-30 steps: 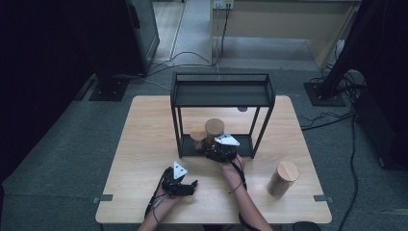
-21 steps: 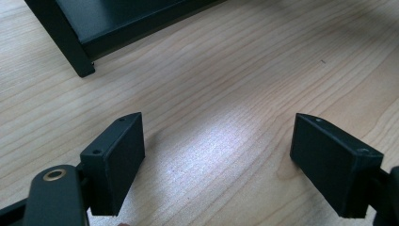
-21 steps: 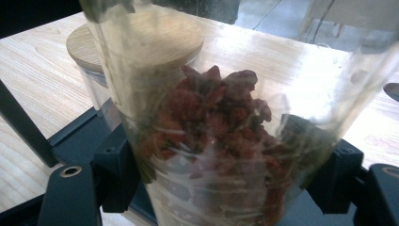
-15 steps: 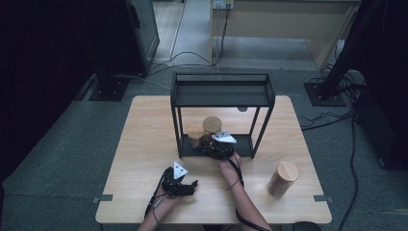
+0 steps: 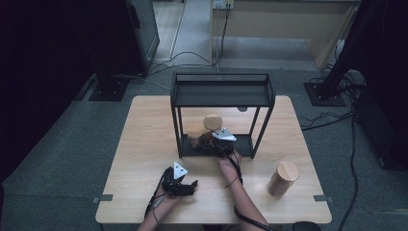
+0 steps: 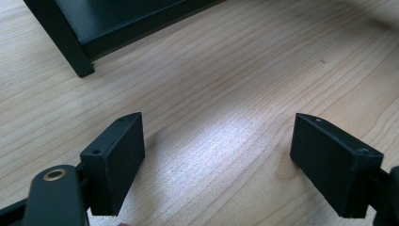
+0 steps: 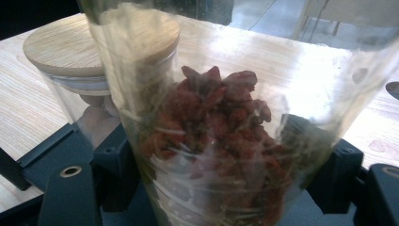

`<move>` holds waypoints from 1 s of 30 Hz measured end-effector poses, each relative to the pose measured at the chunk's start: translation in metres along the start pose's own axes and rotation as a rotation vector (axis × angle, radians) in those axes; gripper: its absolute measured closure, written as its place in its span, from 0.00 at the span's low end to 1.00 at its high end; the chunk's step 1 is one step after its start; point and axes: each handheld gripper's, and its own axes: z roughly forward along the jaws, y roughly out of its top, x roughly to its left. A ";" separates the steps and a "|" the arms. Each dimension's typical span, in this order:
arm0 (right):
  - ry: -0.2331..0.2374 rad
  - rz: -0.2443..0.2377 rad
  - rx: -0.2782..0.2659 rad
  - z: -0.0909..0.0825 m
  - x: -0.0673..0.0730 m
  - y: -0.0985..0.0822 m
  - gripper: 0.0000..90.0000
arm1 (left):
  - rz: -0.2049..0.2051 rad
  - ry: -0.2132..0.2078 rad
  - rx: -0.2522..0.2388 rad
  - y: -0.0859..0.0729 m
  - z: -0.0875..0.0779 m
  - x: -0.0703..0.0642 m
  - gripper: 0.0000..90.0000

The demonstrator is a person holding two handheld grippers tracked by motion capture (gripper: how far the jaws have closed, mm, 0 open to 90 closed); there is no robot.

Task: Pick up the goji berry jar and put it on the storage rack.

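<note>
Left hand-held gripper point(image 5: 185, 186) rests on the table point(image 5: 144, 144), jaws apart, nothing between them. Right hand-held gripper point(image 5: 215, 144) is clamped on a glass jar point(image 7: 221, 141) of red berries, on the rack's point(image 5: 221, 94) bottom shelf, beside a lidded jar point(image 5: 212, 123)

A light wooden surface point(image 5: 144, 144) stands on grey carpet point(image 5: 57, 159) in a dim room, its sides lost in shadow. Black cables point(image 5: 192, 57) trail over the floor behind it toward a wall socket point(image 5: 222, 4). A pale wooden cabinet point(image 5: 288, 24) runs along the back.
</note>
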 end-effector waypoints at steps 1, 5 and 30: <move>0.004 0.010 -0.004 0.001 -0.002 -0.001 0.28 | 0.000 0.000 0.000 0.000 0.000 0.000 0.20; 0.000 0.010 -0.004 0.001 -0.002 -0.001 0.27 | 0.000 -0.001 0.000 0.000 0.000 0.000 0.20; 0.013 0.023 0.021 -0.013 -0.002 -0.005 0.23 | 0.002 -0.002 -0.001 0.000 0.000 0.000 0.20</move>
